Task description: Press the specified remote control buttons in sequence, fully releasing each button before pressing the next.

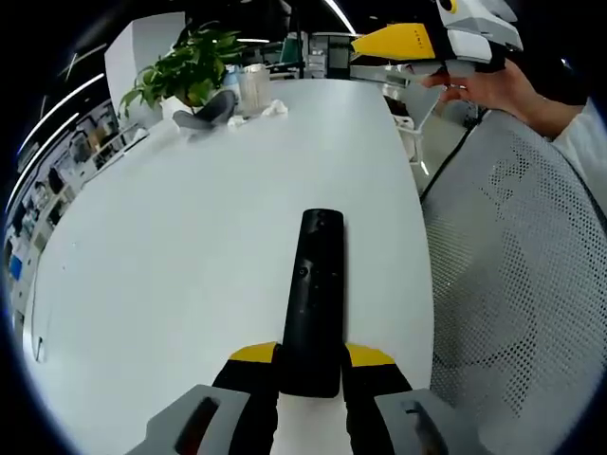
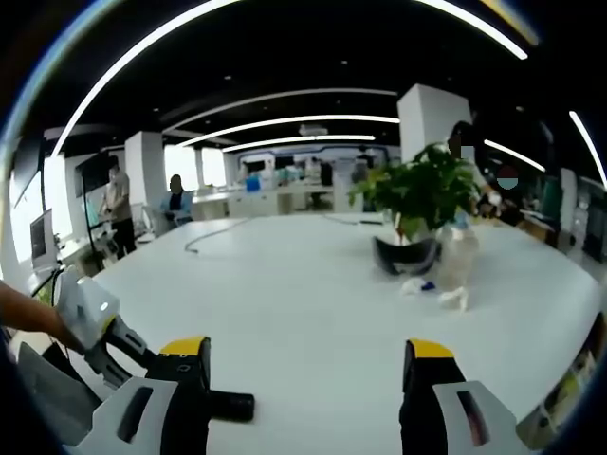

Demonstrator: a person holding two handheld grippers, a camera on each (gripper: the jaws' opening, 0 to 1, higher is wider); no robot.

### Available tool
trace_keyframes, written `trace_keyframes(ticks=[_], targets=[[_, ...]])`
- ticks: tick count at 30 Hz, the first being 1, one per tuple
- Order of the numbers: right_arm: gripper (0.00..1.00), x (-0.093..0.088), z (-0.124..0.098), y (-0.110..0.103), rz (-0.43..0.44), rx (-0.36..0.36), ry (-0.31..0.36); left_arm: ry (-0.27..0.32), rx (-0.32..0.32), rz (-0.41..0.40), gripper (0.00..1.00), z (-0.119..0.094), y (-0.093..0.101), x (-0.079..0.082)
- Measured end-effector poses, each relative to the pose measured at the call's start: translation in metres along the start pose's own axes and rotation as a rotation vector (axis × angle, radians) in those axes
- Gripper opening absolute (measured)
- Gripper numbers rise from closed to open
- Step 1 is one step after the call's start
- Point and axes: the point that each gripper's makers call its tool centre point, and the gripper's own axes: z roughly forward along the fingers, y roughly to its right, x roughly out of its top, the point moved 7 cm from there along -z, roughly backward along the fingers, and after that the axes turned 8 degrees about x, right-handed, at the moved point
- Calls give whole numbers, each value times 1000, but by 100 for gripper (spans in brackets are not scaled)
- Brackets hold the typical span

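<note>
Remote control (image 1: 313, 299), black, slim: lies lengthwise on the white worktop (image 1: 190, 256) in the left gripper view, near end clamped between the yellow-tipped jaws of the left gripper (image 1: 311, 365), button face up, far end pointing away.
- Step in hand, as judged: steadying the remote for a press. Hold best kept level and firm, buttons unobstructed; press best made straight down with one jaw tip, then lifted fully clear before the next.
- Right gripper (image 1: 417, 43): raised well above and beyond the remote, held in a person's hand (image 1: 493, 85); not yet near any button.
- Surroundings: potted plant (image 1: 185, 71), dark bowl-like item and clear container at the far end of the worktop, well apart; mesh chair back (image 1: 531, 275) just beside the worktop edge. Nothing between remote and approaching gripper.

Right gripper view:
- Right gripper (image 2: 308, 379): jaws wide apart, holding nothing.
- Remote control (image 2: 228, 406): dark end showing low left, beside the left jaw.
- Left gripper (image 2: 90, 318): grey body at lower left.
- Plant (image 2: 422, 190) and crumpled tissue ahead; people standing far off.
</note>
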Motion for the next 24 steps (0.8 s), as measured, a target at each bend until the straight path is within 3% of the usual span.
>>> trace_keyframes(ticks=[24], targets=[[81,0,0,1,2,0,-2,-31,6,-14,25,4,-15,4]])
